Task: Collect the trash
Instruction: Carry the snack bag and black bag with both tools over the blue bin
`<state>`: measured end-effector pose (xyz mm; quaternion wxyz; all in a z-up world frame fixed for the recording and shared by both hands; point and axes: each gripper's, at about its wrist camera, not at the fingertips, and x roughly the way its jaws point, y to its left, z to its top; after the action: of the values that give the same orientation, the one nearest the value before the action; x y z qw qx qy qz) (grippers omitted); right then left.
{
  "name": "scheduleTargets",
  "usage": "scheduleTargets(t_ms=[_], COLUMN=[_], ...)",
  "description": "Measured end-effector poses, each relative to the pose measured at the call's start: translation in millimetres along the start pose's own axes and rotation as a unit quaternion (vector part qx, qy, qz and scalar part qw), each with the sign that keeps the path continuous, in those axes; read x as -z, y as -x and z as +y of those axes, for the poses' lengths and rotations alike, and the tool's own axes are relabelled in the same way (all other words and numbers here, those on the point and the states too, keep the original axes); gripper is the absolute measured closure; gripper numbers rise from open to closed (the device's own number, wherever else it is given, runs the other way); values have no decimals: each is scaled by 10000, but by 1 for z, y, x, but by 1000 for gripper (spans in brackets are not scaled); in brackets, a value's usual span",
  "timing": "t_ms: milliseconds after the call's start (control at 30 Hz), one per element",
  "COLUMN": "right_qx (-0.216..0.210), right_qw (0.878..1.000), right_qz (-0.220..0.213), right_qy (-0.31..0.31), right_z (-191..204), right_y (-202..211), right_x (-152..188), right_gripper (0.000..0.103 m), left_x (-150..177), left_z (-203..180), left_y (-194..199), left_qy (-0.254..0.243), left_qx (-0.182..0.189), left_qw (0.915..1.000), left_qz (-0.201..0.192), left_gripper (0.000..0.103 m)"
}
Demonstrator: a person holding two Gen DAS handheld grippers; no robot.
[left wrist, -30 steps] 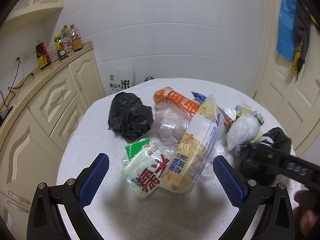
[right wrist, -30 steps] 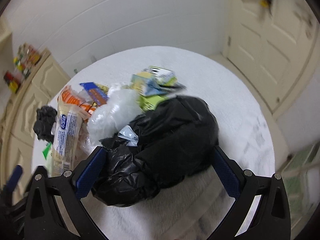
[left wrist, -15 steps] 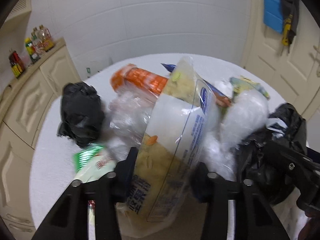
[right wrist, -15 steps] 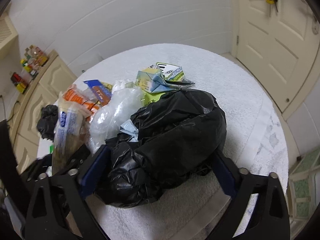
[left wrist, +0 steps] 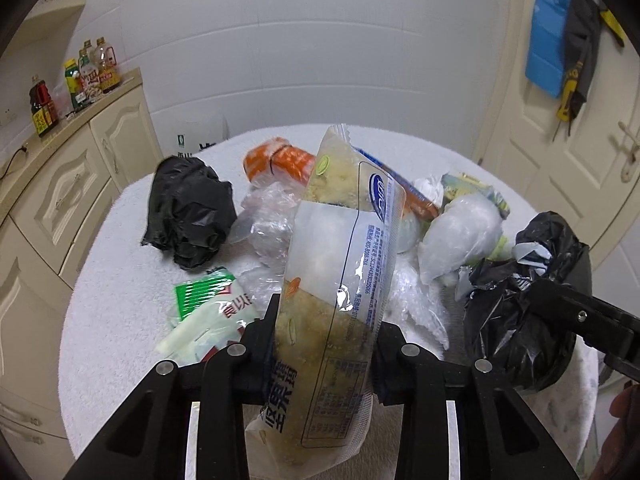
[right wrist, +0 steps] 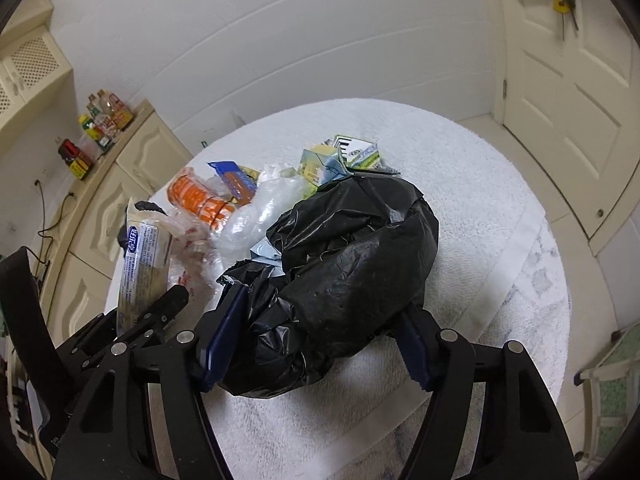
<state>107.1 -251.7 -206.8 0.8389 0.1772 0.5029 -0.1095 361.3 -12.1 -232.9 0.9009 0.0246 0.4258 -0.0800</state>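
My left gripper [left wrist: 326,340] is shut on a clear snack bag [left wrist: 340,280] with yellow crumbs and blue print, holding it upright; the bag also shows in the right wrist view [right wrist: 144,256]. My right gripper [right wrist: 316,348] is shut on a large black trash bag [right wrist: 352,264], its blue pads pressed into both sides; the bag shows in the left wrist view [left wrist: 524,304]. Trash lies on the round white-clothed table [left wrist: 120,280]: a crumpled black bag [left wrist: 188,212], an orange wrapper [left wrist: 280,160], clear plastic [left wrist: 268,224], a green-white packet [left wrist: 216,312] and cartons [right wrist: 340,158].
Cream cabinets [left wrist: 52,188] with bottles [left wrist: 88,72] on the counter stand left of the table. A cream door [right wrist: 568,92] is at the right. A white tiled wall [left wrist: 280,40] is behind, with a rice sack [left wrist: 196,138] against it.
My left gripper moved forward and shut on the snack bag, then lifted it upright. My right gripper narrowed from wide around the black trash bag to gripping it.
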Motion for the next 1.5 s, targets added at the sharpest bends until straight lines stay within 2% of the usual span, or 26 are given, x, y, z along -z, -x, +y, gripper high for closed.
scheduleTargets(t_ms=[367, 700, 867, 967, 1133, 1267, 1500], right_qx=[-165, -269, -208, -127, 163, 449, 1005], right_qw=[9991, 9956, 9919, 9896, 9845, 9799, 9730], right_qz=[-389, -891, -1252, -1436, -1723, -1859, -1691], right_qy=[81, 149, 96, -11, -281, -563, -1211], right_z=[-8, -24, -49, -67, -112, -151, -240], right_y=[39, 84, 117, 135, 164, 181, 181], right_x=[-1, -11, -20, -25, -32, -33, -24], right_gripper=[34, 34, 34, 34, 34, 34, 34], left_x=[7, 0, -2, -4, -9, -11, -3], left_z=[-8, -52, -85, -111, -150, -189, -261], left_y=[59, 118, 141, 149, 149, 137, 95], left_qy=[74, -162, -377, -531, -767, -1026, -1529], left_qx=[75, 273, 510, 772, 1175, 1537, 2107], left_qw=[9990, 9953, 9915, 9885, 9835, 9782, 9648], left_qz=[-425, -912, -1133, -1187, -1142, -952, -375], left_gripper=[71, 71, 71, 71, 71, 71, 71])
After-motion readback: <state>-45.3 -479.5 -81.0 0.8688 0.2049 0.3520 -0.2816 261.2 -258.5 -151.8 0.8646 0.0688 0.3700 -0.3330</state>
